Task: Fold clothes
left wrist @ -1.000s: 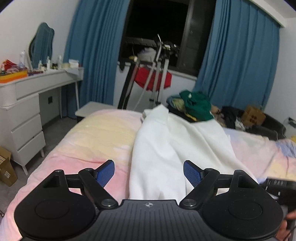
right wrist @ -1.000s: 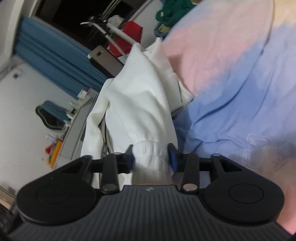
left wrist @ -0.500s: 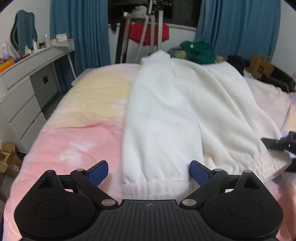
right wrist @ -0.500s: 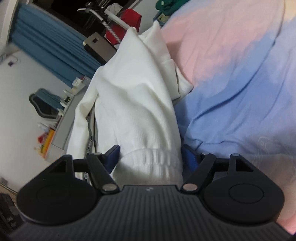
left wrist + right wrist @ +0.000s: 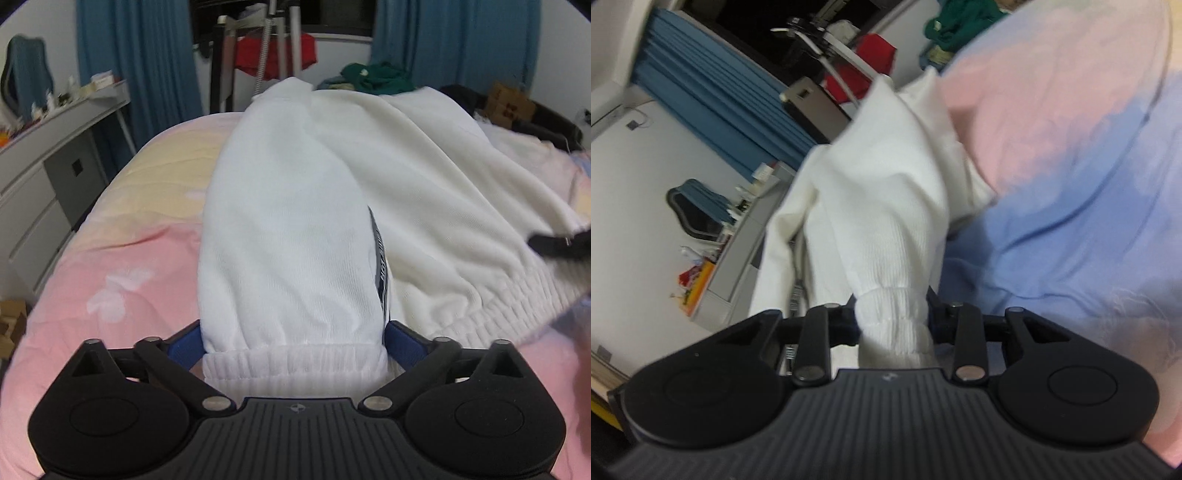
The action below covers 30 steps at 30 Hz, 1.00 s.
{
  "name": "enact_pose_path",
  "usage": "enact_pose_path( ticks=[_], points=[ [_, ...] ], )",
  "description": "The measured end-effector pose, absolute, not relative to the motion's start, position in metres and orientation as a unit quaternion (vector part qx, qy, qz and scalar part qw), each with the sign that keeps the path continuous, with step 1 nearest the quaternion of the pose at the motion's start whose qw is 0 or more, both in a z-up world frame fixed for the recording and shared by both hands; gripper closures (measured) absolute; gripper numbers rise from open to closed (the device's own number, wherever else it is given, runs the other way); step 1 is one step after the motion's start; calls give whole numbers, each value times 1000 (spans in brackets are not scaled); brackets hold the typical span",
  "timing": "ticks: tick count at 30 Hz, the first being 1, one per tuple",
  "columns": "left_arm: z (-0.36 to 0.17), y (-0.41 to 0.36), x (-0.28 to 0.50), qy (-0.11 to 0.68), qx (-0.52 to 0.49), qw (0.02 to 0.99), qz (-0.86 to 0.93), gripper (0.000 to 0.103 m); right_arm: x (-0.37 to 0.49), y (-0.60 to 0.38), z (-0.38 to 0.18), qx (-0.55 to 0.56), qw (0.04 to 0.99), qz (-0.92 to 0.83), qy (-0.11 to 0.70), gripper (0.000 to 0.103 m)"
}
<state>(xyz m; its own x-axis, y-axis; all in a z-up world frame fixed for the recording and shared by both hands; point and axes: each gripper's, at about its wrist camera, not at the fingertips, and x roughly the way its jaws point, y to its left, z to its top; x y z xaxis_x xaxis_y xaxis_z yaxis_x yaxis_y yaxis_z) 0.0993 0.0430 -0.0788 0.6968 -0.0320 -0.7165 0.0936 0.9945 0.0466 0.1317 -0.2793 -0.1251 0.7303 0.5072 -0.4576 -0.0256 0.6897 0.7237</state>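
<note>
Left wrist view: the white sweatpants [image 5: 295,206] lie on the bed [image 5: 140,236], two legs running away from the camera toward the waistband at the far edge. The left gripper [image 5: 293,341] has its jaws spread wide, one blue pad at each side of the near leg's ribbed cuff [image 5: 295,363]; the pads touch the cuff's edges but do not squeeze it. A dark printed stripe [image 5: 380,258] runs down the seam between the two legs. This view alone shows both legs laid out, and the right gripper [image 5: 557,245] as a dark shape at the second leg's cuff, far right.

The right wrist view is rolled sideways and shows one leg only, bunched and lifted off the bed. The right gripper [image 5: 892,319] has its jaws drawn in on that leg's cuff [image 5: 894,321], pinching the ribbed fabric into a narrow roll. This view alone shows the blue part of the bed cover.

Behind the bed: blue curtains [image 5: 147,55], a red cloth [image 5: 277,55] on a rack, a green garment [image 5: 380,77], one cardboard box [image 5: 509,101] and a white dresser [image 5: 37,158].
</note>
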Motion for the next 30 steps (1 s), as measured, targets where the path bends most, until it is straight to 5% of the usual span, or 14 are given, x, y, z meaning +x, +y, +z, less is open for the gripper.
enact_pose_path(
  ticks=[2,4,7,15,21,30],
  points=[
    [-76,47,100,386,31,921,-39,31,130,-280,-128,364,855,153,336,69],
    [-68,55,101,388,8,920,-51,66,125,-274,-126,358,856,161,335,69],
    [-37,82,99,367,-51,927,-56,84,113,-262,-118,354,855,184,330,72],
    [55,195,105,292,-192,936,-50,86,92,-184,-90,423,801,287,311,74],
    [99,283,137,267,-169,948,33,86,96,-69,-75,424,764,379,306,74],
    [-7,363,196,330,-182,918,123,84,131,50,-133,388,753,375,377,75]
  ],
)
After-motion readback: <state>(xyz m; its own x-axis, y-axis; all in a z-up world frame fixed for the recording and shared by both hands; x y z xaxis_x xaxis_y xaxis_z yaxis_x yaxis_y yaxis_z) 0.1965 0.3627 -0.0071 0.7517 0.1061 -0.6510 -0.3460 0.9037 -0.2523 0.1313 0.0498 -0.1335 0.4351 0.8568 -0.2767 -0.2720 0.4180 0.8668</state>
